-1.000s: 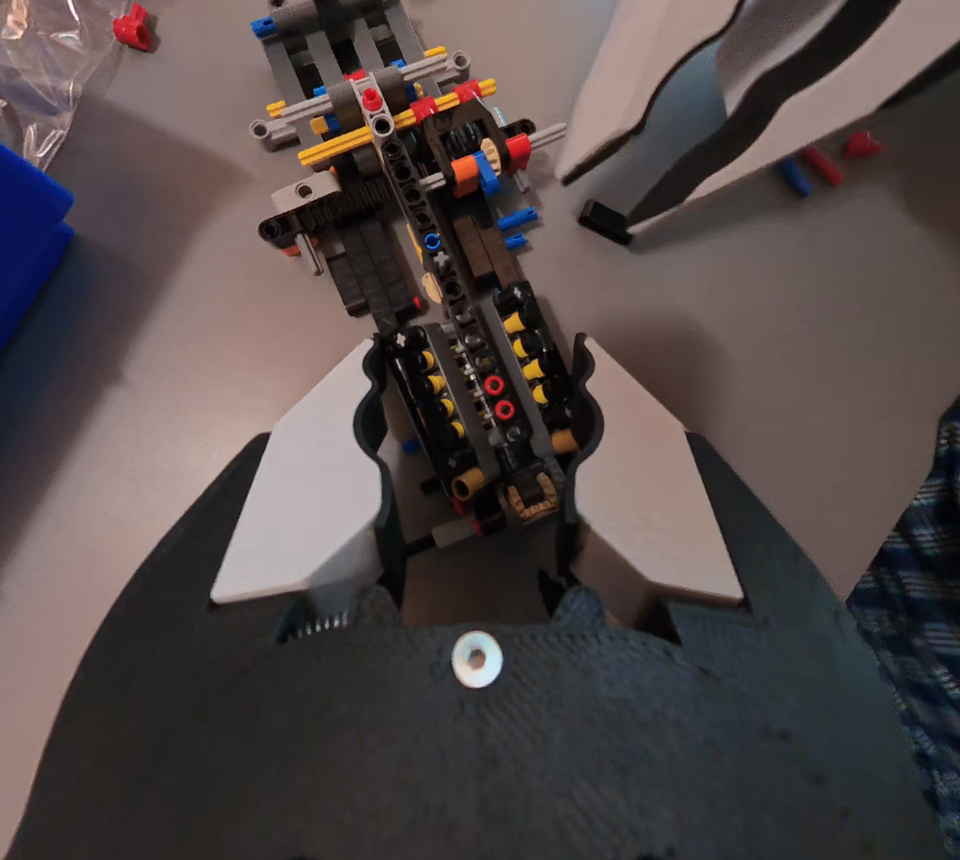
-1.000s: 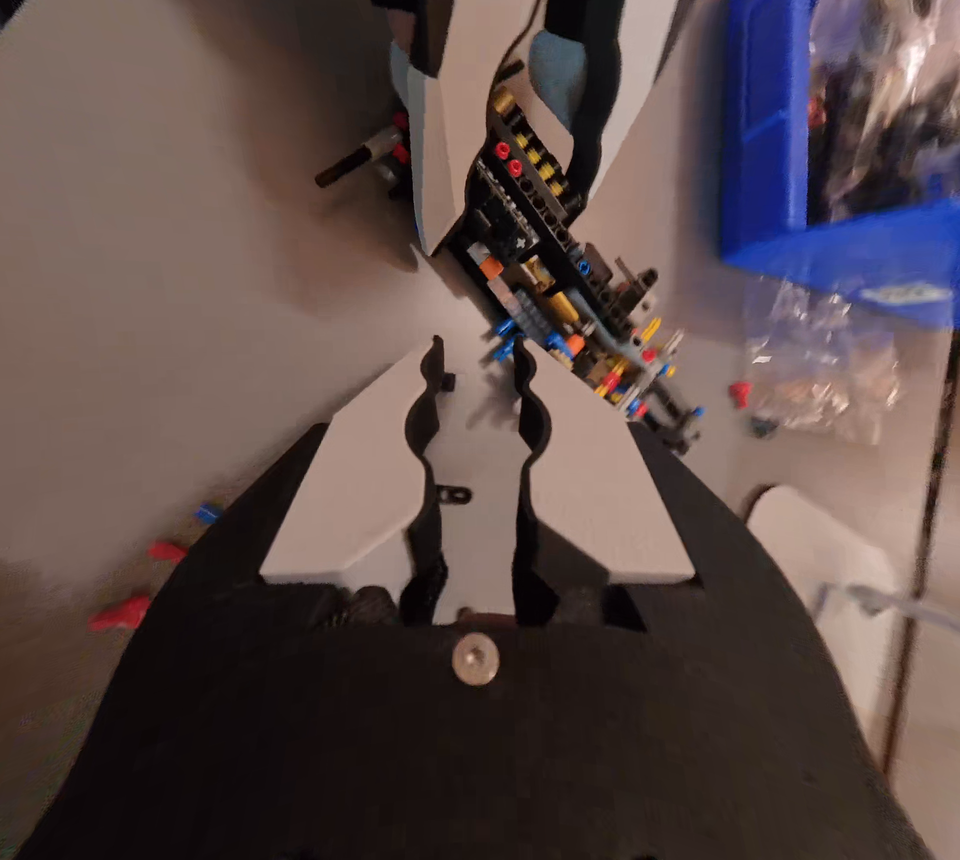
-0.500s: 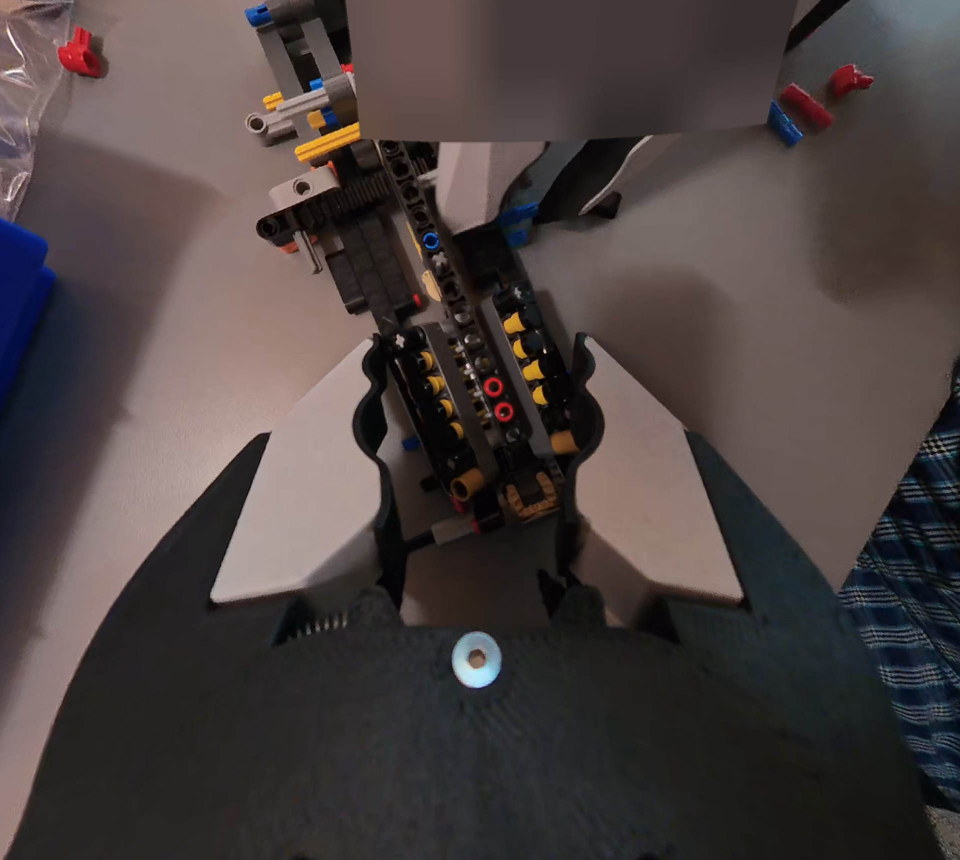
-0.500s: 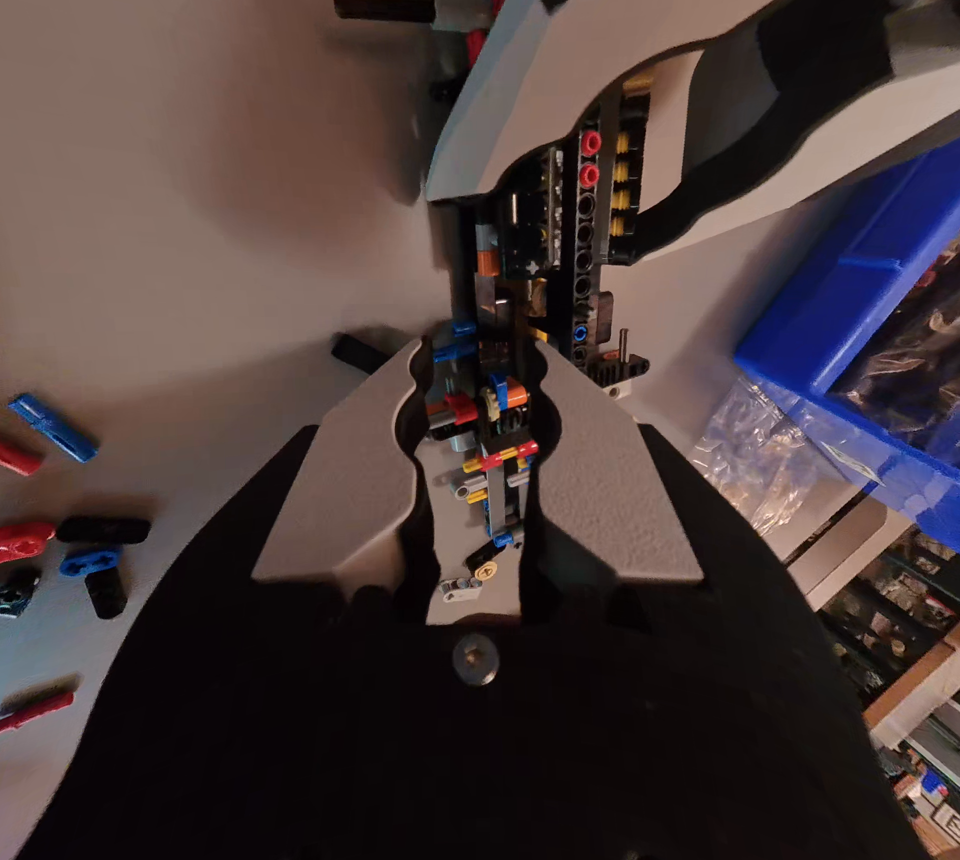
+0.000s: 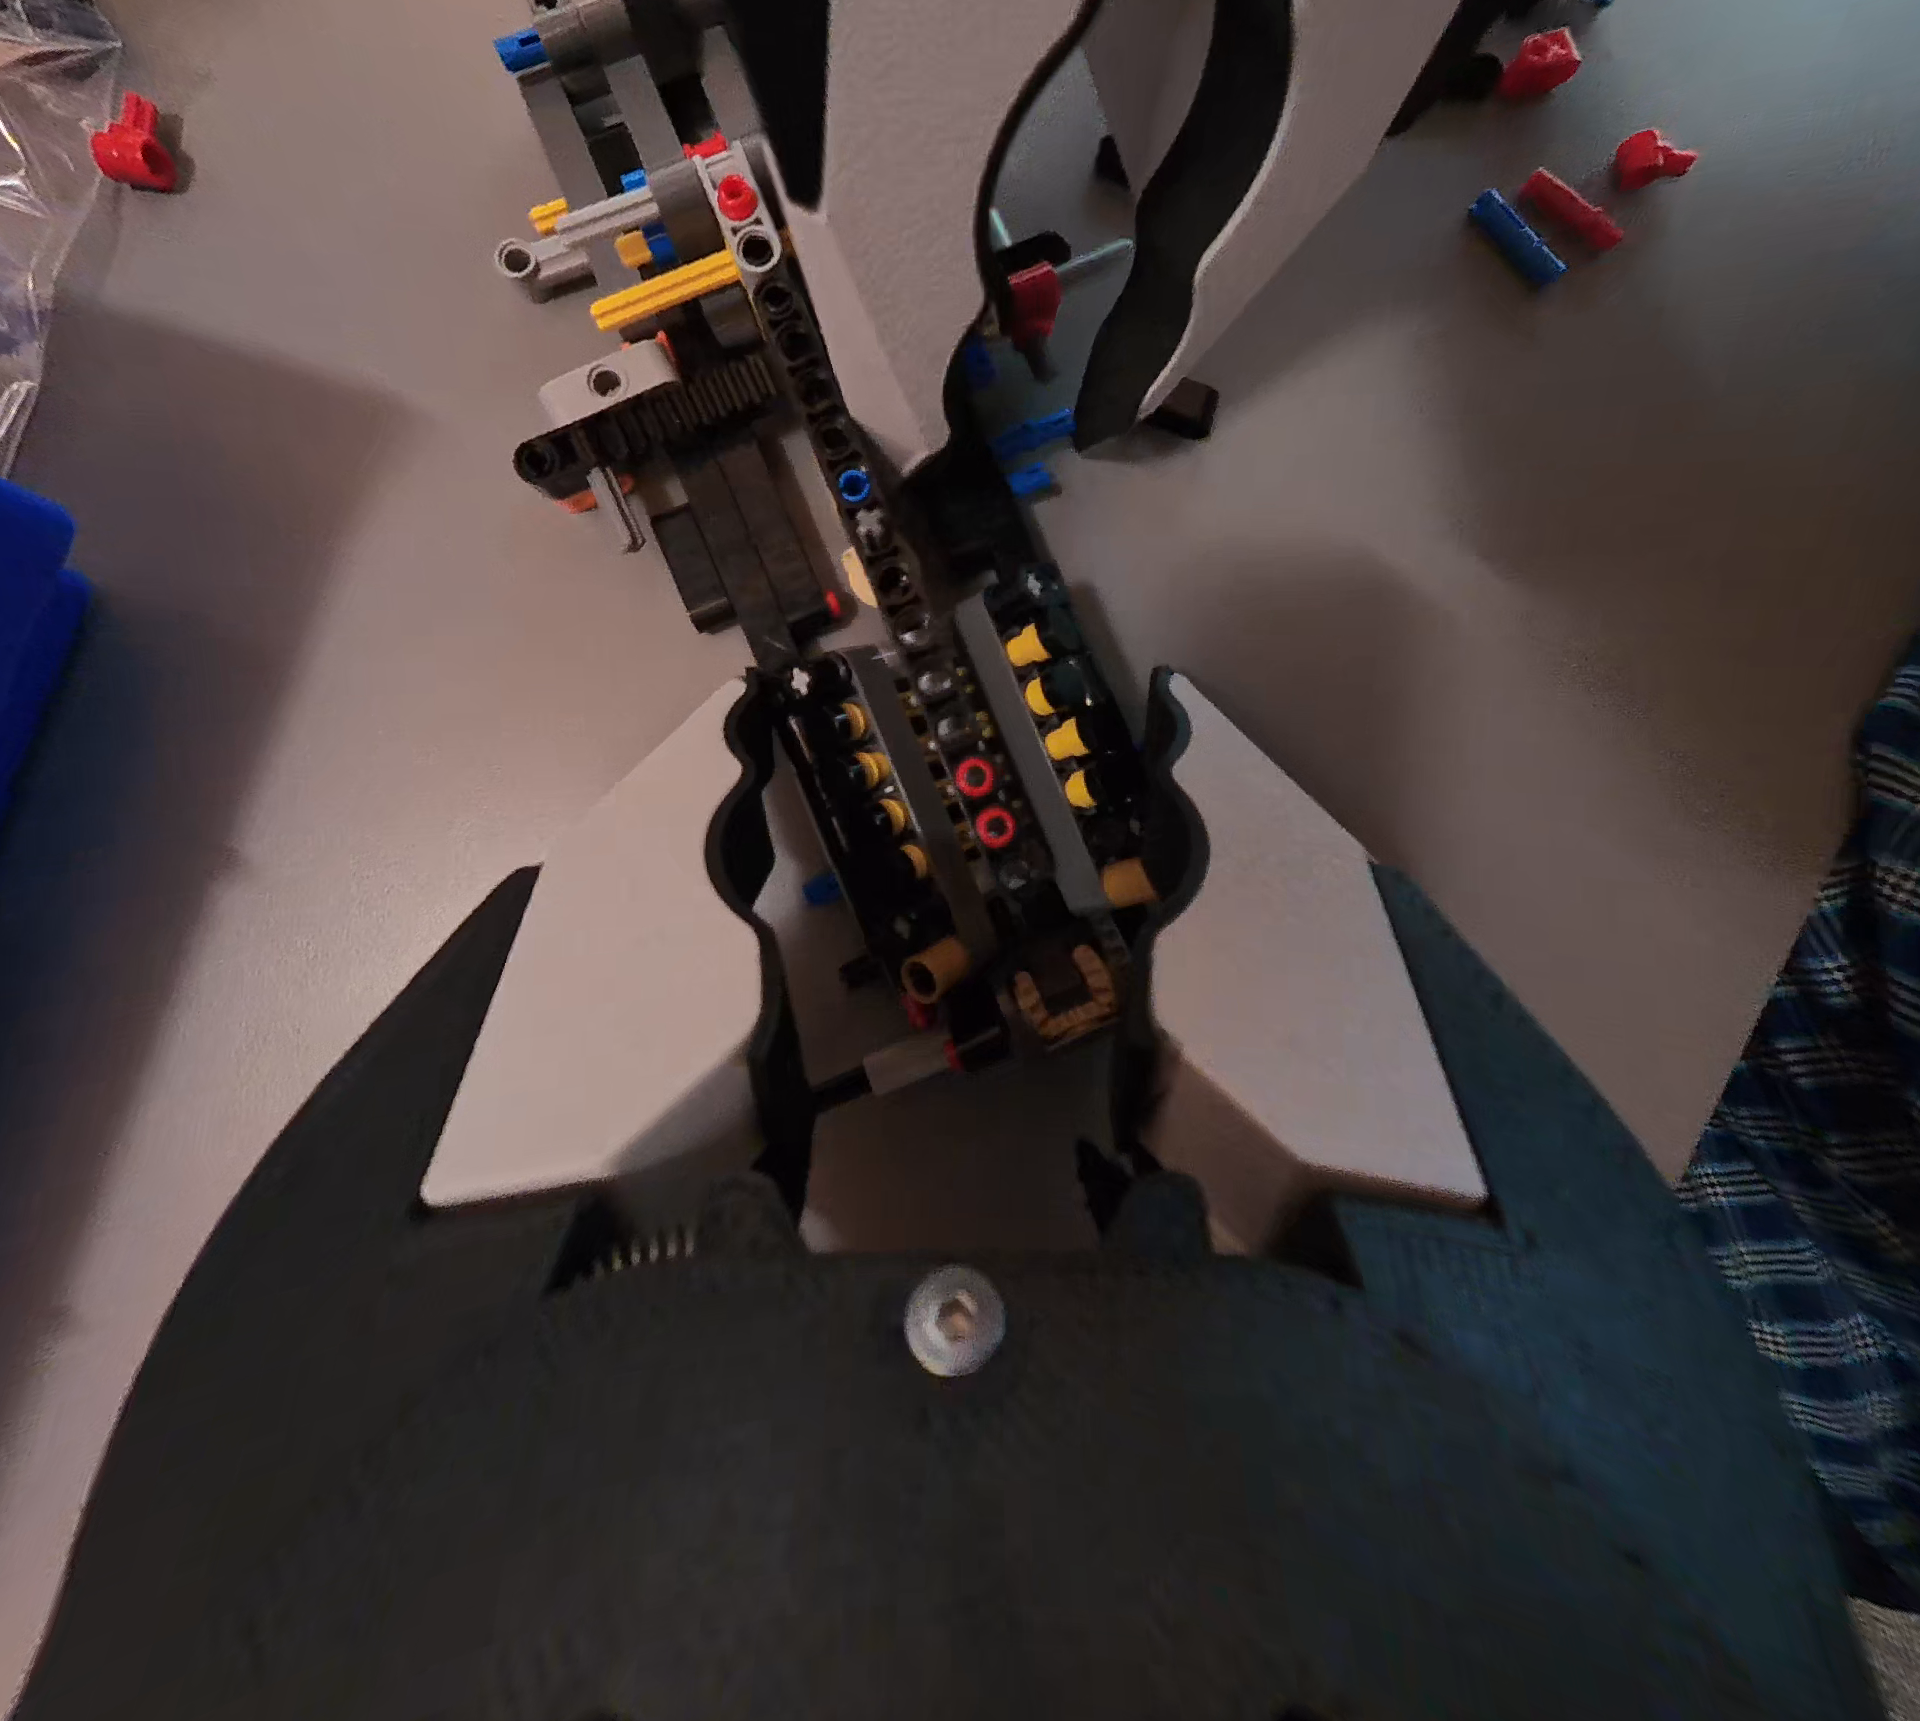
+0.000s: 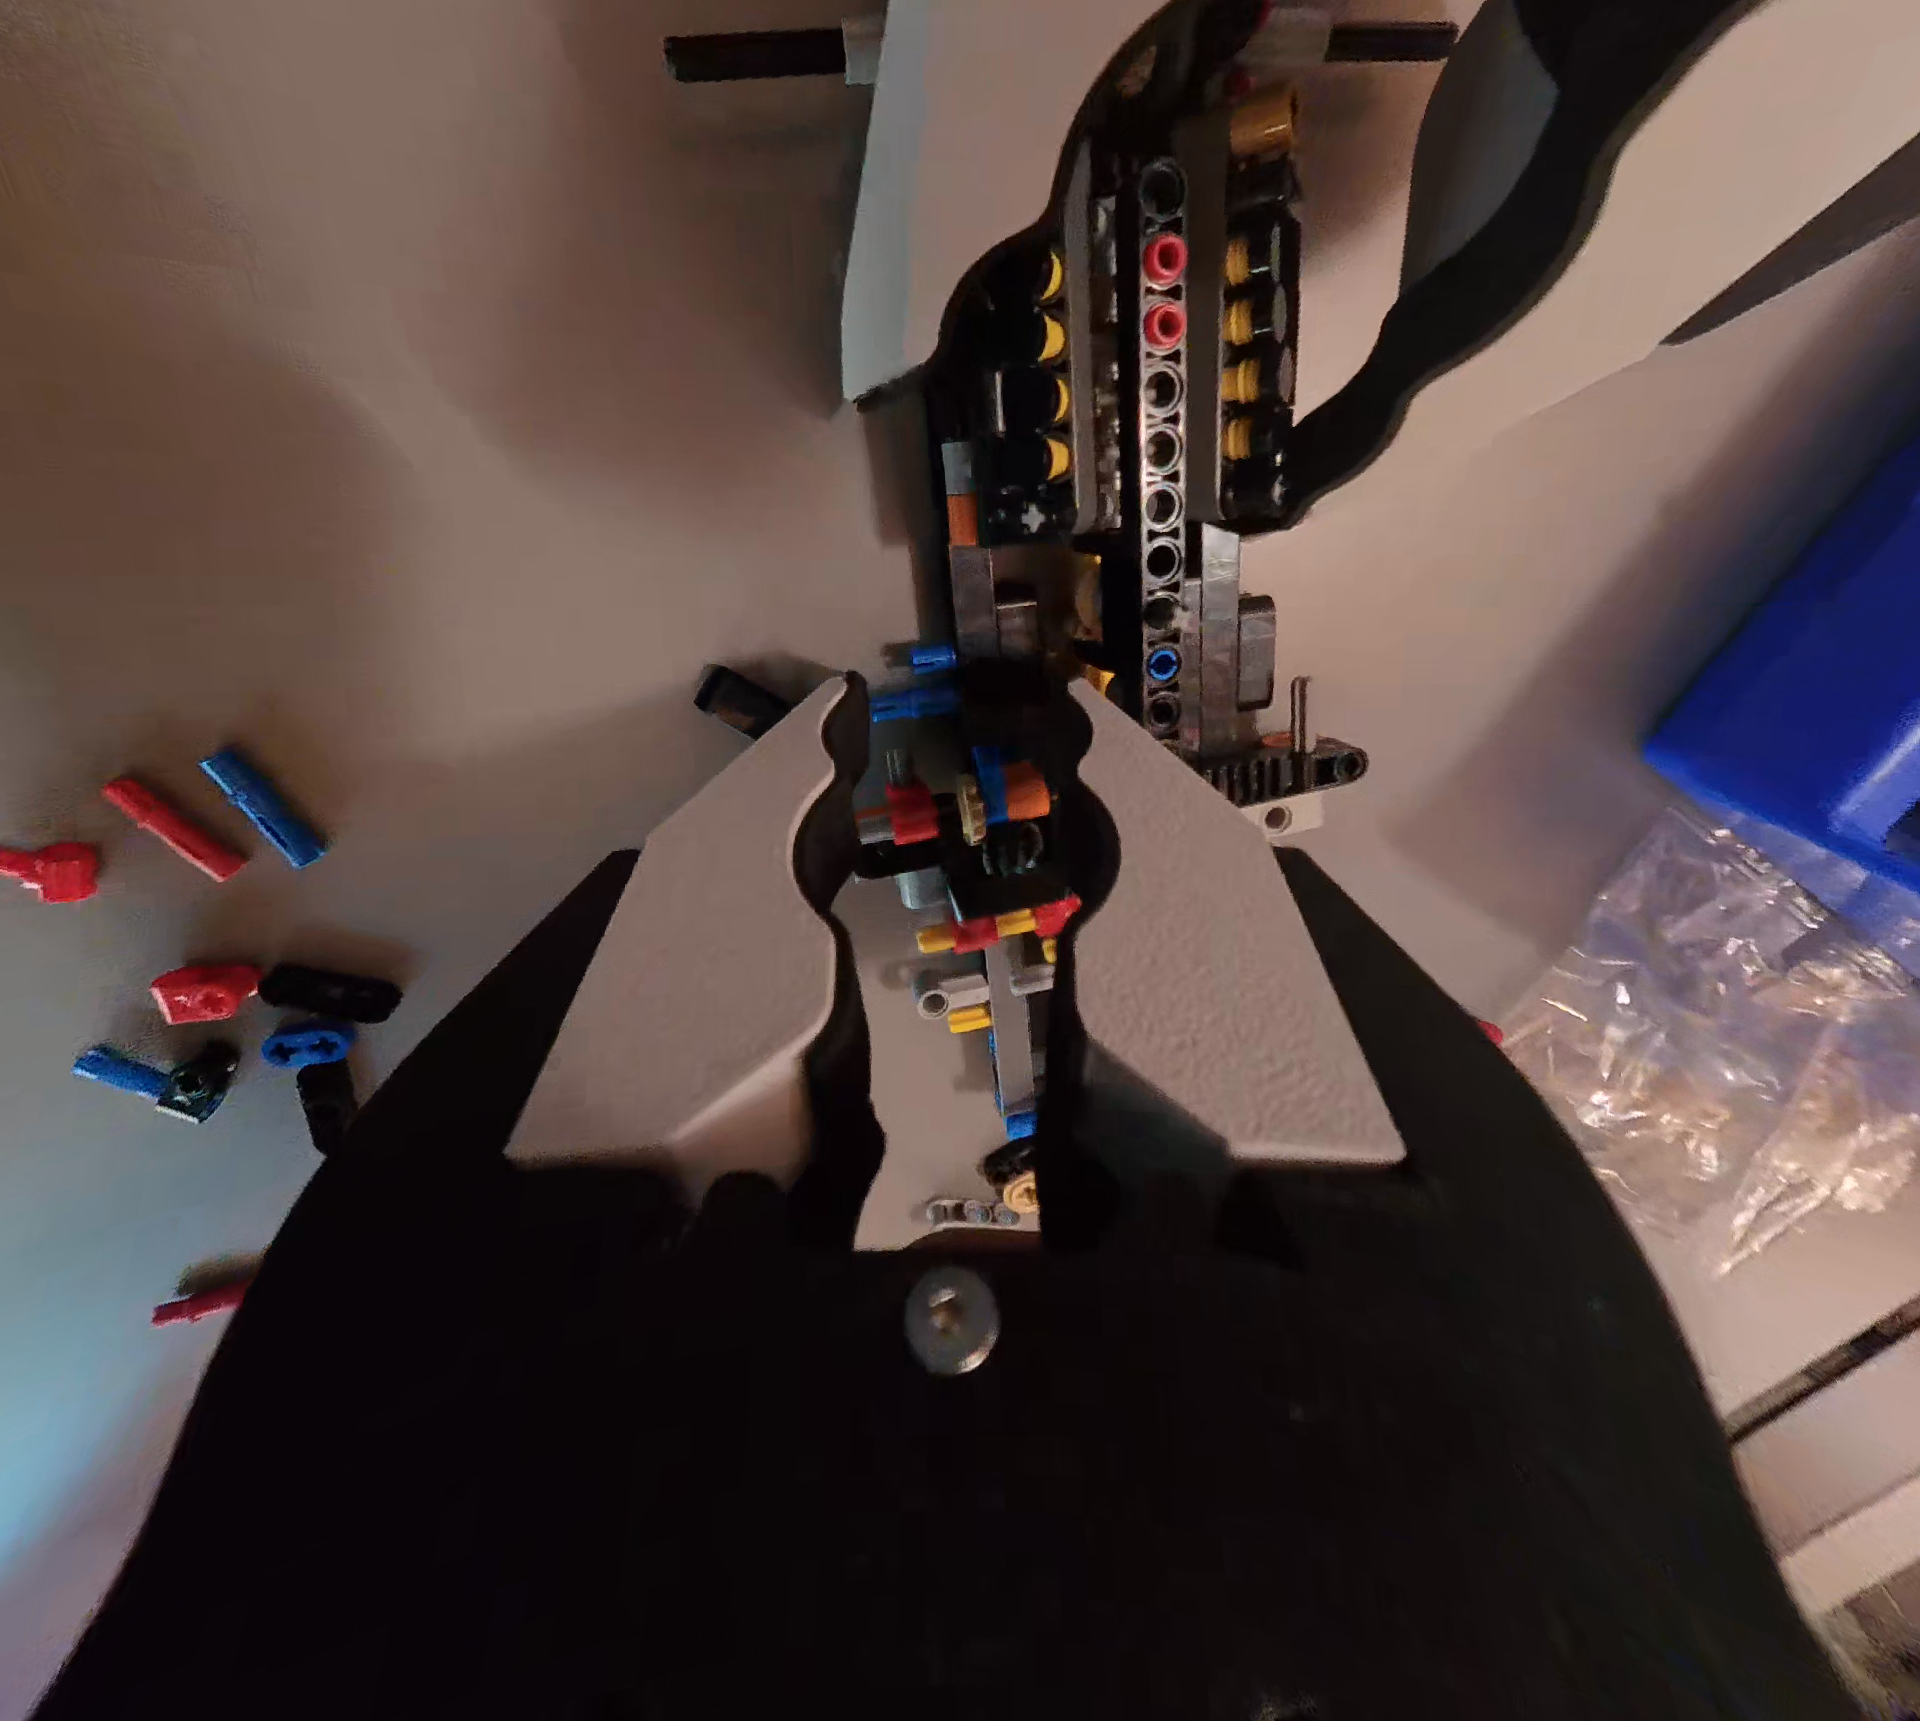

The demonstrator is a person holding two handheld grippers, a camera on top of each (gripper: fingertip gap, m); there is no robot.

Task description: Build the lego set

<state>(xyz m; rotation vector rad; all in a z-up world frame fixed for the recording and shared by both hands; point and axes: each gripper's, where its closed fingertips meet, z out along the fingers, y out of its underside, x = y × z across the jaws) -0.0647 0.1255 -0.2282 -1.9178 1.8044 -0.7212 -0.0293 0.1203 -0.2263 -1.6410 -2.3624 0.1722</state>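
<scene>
On the surface (image 5: 1455, 632), the left gripper (image 5: 961, 705) jaws clamp the lego model (image 5: 935, 788), while the right gripper (image 6: 961, 715) jaws seemingly pinch its far end.

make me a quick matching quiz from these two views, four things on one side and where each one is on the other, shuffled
Things:
1. left hand-held gripper
2. right hand-held gripper
3. blue bin
4. loose red and blue pins

Places:
A. on the bare table, beside the lego model
B. around the model's end with the two red pins
C. around the model's end with the orange and red parts
D. next to the clear plastic bag

Pairs: 1-B, 2-C, 3-D, 4-A
</scene>
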